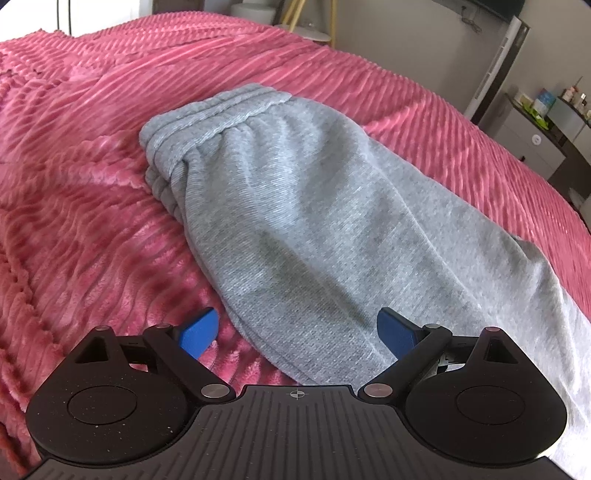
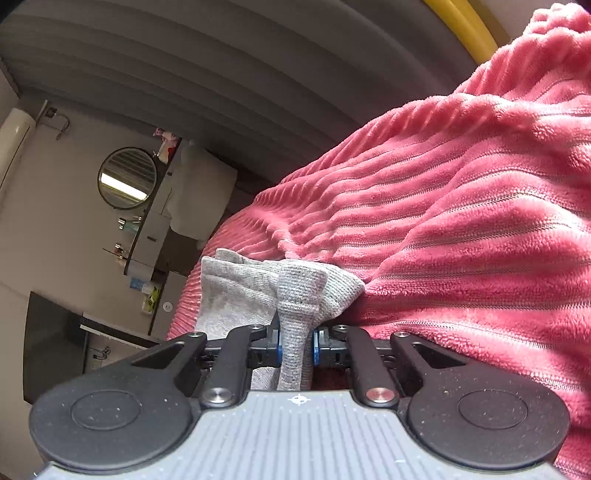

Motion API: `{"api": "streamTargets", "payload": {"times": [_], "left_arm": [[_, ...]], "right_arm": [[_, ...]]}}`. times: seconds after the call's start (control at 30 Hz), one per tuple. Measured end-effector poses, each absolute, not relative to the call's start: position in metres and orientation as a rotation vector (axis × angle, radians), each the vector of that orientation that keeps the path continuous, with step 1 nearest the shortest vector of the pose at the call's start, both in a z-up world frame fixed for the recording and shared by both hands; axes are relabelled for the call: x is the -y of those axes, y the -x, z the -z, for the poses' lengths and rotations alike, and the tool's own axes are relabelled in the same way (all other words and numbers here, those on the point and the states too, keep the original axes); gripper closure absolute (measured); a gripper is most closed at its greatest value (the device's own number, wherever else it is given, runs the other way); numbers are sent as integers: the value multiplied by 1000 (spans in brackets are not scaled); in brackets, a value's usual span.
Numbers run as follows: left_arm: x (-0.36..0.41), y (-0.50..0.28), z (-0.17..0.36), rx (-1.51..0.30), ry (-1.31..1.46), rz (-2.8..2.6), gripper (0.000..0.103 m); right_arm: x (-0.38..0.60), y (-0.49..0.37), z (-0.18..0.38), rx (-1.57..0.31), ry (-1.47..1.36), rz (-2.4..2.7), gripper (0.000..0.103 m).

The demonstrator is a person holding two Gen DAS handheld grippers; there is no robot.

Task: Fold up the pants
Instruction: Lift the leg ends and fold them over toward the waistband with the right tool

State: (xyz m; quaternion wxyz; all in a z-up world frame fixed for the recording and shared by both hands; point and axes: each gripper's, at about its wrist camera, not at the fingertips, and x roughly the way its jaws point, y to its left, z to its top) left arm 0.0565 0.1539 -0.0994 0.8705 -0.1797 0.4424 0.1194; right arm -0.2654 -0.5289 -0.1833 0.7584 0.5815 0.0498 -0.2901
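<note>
The grey pants (image 1: 295, 206) lie on the pink ribbed blanket (image 1: 92, 184), folded lengthwise, with the elastic waistband (image 1: 214, 110) at the far end. My left gripper (image 1: 297, 332) is open, its blue fingers (image 1: 199, 332) spread on either side of the near part of the pants, just above the cloth. My right gripper (image 2: 297, 341) is shut on a bunched end of the grey pants (image 2: 295, 295), low against the blanket (image 2: 461, 240).
A white dresser with small items (image 1: 543, 133) stands at the far right of the bed. In the right wrist view, a round mirror (image 2: 127, 177) and shelves (image 2: 147, 240) are on the wall to the left. A yellow bar (image 2: 461, 22) is at the top.
</note>
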Motion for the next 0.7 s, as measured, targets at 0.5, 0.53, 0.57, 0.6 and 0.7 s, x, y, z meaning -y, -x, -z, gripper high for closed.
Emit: {"api": "streamTargets", "payload": {"times": [0.5,0.53,0.57,0.6,0.7], "left_arm": [[-154,-56,97,-909,395,-227,7],[-154,-56,98,-910,397,-226,7],[-154,-56,98,-911,399,-225,7],[-154,-57,98,-912,401,-224,7],[-156,-58,99,-915,413,-222,7]], "right_arm": [[510,254,129,-98,-1110,643,92],[509,255,128,-70,-1121,619,92],[509,256,129,-56,-1132,605,92],[509,256,131,-48,-1141,598,92],[516,256,148,-87,-1197,651,92]]}}
